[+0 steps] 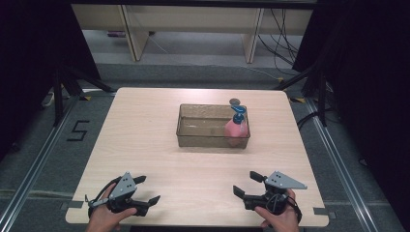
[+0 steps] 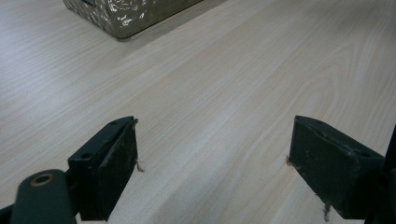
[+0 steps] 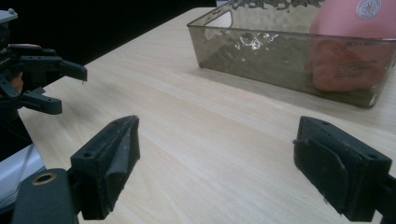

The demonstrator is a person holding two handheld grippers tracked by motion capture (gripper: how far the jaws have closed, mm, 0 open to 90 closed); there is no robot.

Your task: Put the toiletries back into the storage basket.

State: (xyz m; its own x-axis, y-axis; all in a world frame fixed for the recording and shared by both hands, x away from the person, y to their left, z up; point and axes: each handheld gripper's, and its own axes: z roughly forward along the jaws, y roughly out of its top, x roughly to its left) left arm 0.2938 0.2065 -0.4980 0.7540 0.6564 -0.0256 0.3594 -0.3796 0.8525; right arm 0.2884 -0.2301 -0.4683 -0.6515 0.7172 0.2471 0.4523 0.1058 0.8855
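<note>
Bottle: a pink pump bottle (image 1: pixel 236 129) with a blue pump head stands upright in the right end of the bin, against its right wall. In the right gripper view its pink body (image 3: pixel 348 56) shows through the near wall.
Bin: a clear, smoky plastic bin (image 1: pixel 193 140) sits at the middle of the table, otherwise empty as far as I can see.
Small round thing: a dark disc (image 1: pixel 235 101) lies on the table just behind the bin's far right corner (too small to tell what it is).
Table: pale wood (image 1: pixel 145 145), bare between the bin and me.
My left hand-held gripper (image 1: pixel 143 189): near the front left edge, jaws wide apart, nothing between them, well apart from the bin.
My right hand-held gripper (image 1: pixel 247 182): near the front right edge, jaws likewise spread and empty, closer to the bottle's end of the bin.
Risk, as I judge it: the bottle is tall and top-heavy, so a jaw clipping the bin rim or the pump could tip it.
Second risk: the smooth, rounded body could slip from a grip taken too high, and the bin could slide if I push on it.
</note>
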